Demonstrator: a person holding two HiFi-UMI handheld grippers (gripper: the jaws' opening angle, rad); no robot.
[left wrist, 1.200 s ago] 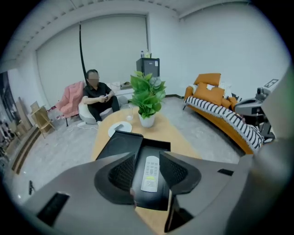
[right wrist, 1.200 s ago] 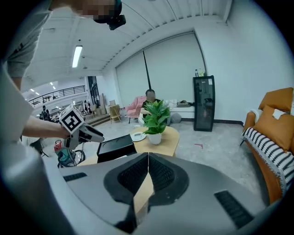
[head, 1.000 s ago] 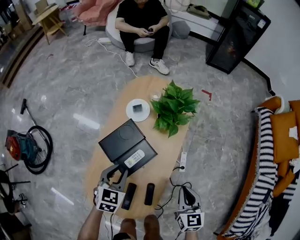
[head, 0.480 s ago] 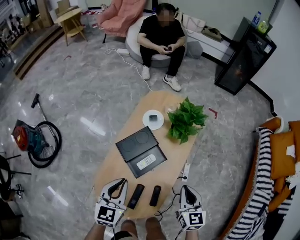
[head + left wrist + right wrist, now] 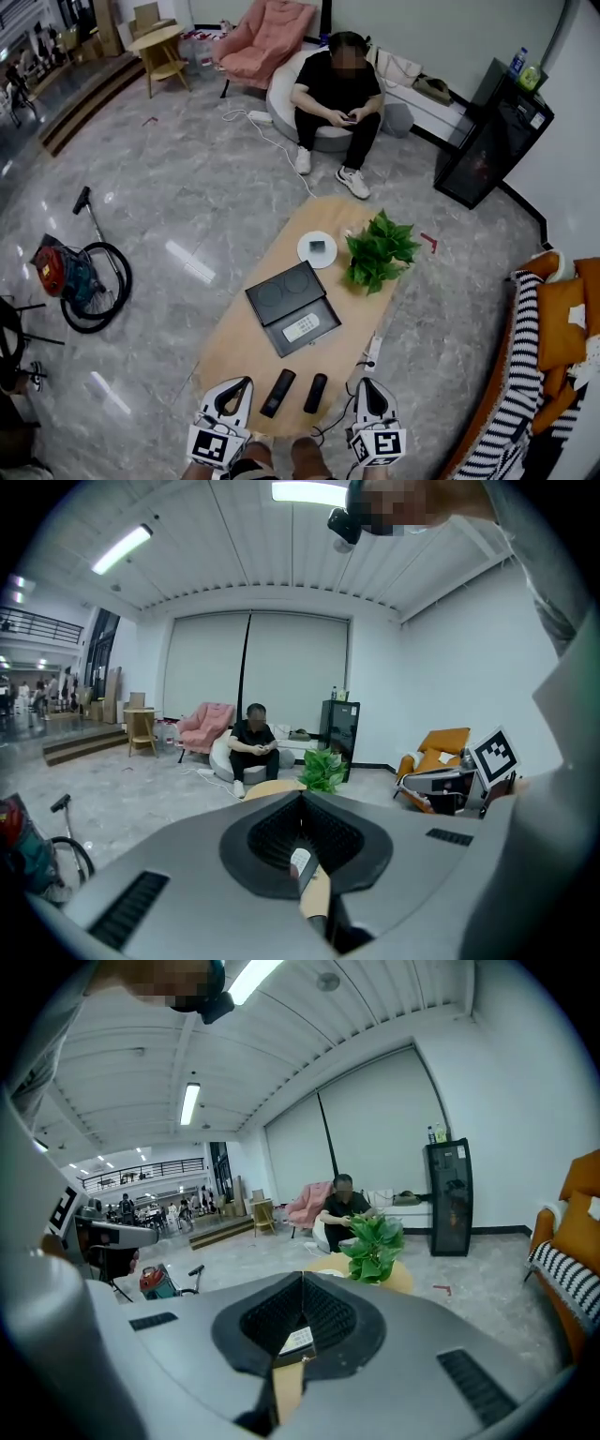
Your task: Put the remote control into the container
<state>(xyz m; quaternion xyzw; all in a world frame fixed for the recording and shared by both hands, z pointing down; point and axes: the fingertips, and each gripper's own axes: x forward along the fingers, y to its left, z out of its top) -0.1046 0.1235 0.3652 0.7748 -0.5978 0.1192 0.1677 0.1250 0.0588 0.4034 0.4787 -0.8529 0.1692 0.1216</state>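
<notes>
Since the left hand-held gripper (image 5: 242, 384) and right hand-held gripper (image 5: 367, 386) are both closed and empty, poking a black remote (image 5: 278, 392) near the table (image 5: 234, 347) edge could shove it off; a white remote (image 5: 302, 327) sits in the container (image 5: 326, 330).

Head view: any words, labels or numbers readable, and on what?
None readable.
White remote in the black box: key print too small.
Bottles on the cabinet: labels too blurred.
Marker cubes: square patterns only, no letters.
</notes>
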